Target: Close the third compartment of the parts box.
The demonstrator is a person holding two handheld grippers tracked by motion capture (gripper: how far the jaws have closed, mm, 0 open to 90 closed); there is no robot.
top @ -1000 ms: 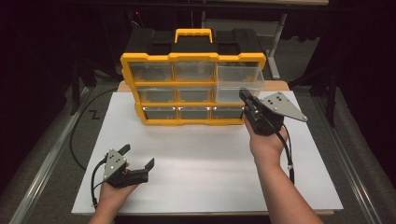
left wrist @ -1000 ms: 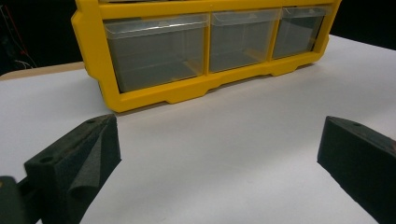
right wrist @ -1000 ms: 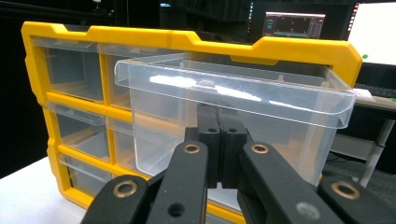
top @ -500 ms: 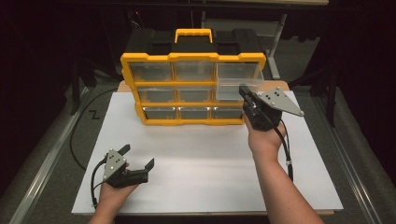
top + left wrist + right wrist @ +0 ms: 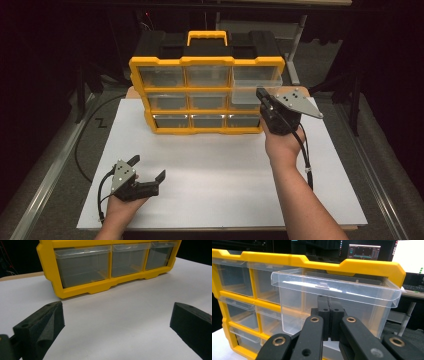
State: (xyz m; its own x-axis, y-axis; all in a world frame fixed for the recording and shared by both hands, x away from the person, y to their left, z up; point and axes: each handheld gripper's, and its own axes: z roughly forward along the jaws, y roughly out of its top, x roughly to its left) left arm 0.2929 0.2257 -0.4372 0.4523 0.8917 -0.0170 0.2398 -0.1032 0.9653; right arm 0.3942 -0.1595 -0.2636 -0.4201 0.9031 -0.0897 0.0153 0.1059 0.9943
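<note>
Right gripper [image 5: 329, 315] clamped — clear drawer [image 5: 337, 302] pulled out of organizer [image 5: 207, 95]

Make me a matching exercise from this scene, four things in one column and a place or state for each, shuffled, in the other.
Things:
1. left tool
2. right tool
3. top right drawer
4. carry handle

Places or states:
A. pulled partway out of the yellow organizer
B. on top of the organizer, at the middle
C. open, low over the white sheet, nothing between its jaws
D. jaws together at the front of a clear drawer

Pairs: 1-C, 2-D, 3-A, 4-B
</note>
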